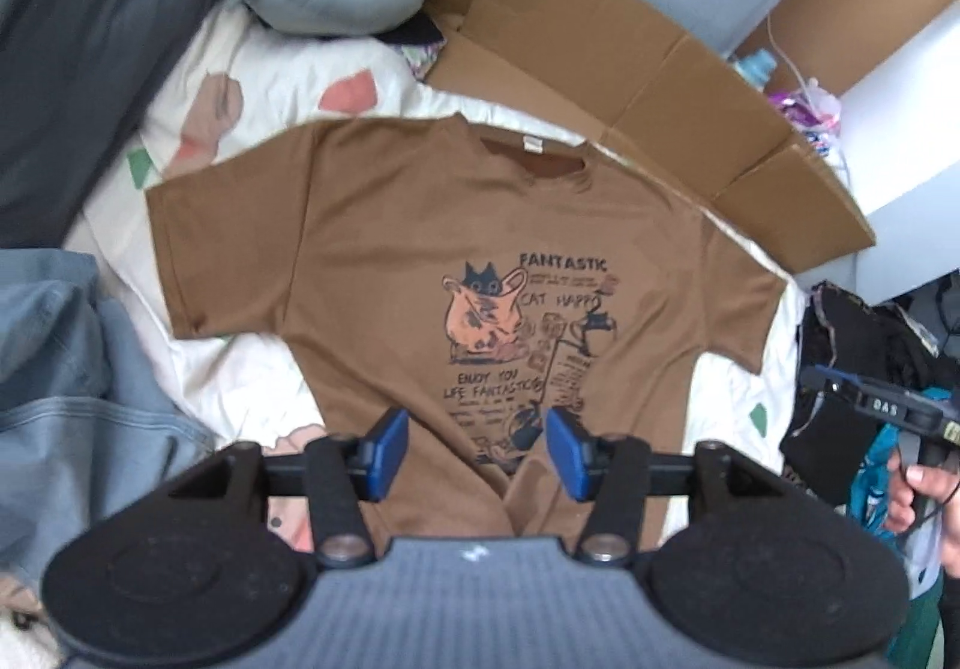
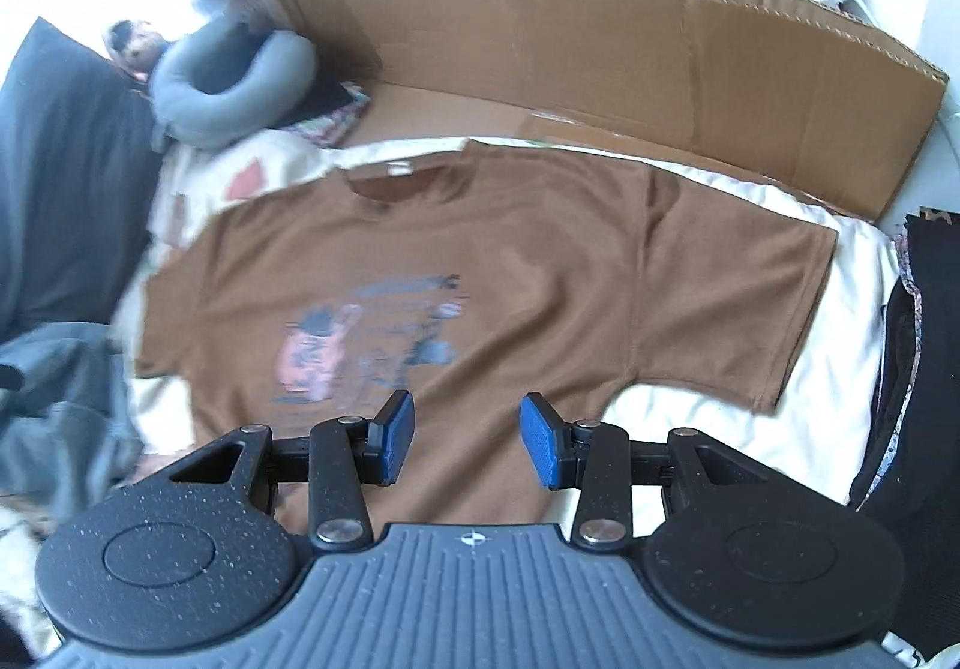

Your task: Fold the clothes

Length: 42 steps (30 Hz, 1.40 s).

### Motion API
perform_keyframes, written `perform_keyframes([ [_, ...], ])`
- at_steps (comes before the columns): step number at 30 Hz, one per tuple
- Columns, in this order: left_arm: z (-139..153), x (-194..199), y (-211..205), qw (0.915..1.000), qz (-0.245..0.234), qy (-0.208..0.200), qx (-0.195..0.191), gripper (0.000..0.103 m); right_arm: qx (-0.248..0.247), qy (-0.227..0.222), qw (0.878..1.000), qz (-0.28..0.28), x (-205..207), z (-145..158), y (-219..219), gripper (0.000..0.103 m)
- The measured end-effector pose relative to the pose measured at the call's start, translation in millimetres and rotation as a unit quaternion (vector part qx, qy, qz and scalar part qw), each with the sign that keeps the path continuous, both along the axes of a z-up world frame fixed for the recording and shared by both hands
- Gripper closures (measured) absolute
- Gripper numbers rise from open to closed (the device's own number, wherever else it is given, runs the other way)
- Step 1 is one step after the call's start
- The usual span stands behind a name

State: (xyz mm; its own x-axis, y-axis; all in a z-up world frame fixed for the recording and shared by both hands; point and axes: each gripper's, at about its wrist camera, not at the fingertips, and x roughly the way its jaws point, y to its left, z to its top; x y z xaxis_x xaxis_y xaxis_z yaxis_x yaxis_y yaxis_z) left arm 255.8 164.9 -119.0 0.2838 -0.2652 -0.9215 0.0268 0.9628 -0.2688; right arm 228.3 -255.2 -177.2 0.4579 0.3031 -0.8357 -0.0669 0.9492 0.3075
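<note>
A: Left gripper (image 1: pixel 477 450), lower middle of its frame: jaws apart, empty, above the brown T-shirt (image 1: pixel 384 249) lying flat mid-frame on the bedsheet (image 1: pixel 270 75).

B: Right gripper (image 2: pixel 467 441) likewise, parted, holding nothing; cardboard (image 2: pixel 600 51) across the top.

Soft daylight; glare whitens the right wrist view's corner up-left of the T-shirt (image 2: pixel 480 261), whose print smears with motion blur. Fisheye bends the cardboard (image 1: pixel 630 69) behind it.
</note>
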Motion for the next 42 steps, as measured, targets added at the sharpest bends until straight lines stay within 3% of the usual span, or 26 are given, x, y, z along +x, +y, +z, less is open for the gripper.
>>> perform_keyframes([
  [5, 51, -10, -13, 0.9999, 0.005, -0.013, 0.008, 0.049, -0.008, -0.004, 1.000, 0.018, -16, 53, -12, 0.056],
  [12, 128, -39, -44, 0.9982, -0.018, -0.051, 0.026, 0.049, -0.044, -0.045, 0.997, 0.033, -37, 138, -29, 0.056],
  [16, 164, -57, -55, 0.9963, -0.031, -0.070, 0.038, 0.047, -0.037, -0.071, 0.996, 0.033, -51, 187, -47, 0.049],
  [24, 191, -93, -53, 0.9950, -0.043, -0.088, 0.022, 0.044, -0.032, -0.102, 0.994, -0.005, -74, 266, -91, 0.049],
  [33, 194, -134, -32, 0.9937, -0.039, -0.103, 0.020, 0.042, -0.086, -0.105, 0.991, -0.017, -111, 292, -130, 0.049],
  [42, 156, -164, -7, 0.9935, -0.027, -0.110, 0.012, 0.040, -0.075, -0.098, 0.992, -0.022, -144, 252, -165, 0.049],
])
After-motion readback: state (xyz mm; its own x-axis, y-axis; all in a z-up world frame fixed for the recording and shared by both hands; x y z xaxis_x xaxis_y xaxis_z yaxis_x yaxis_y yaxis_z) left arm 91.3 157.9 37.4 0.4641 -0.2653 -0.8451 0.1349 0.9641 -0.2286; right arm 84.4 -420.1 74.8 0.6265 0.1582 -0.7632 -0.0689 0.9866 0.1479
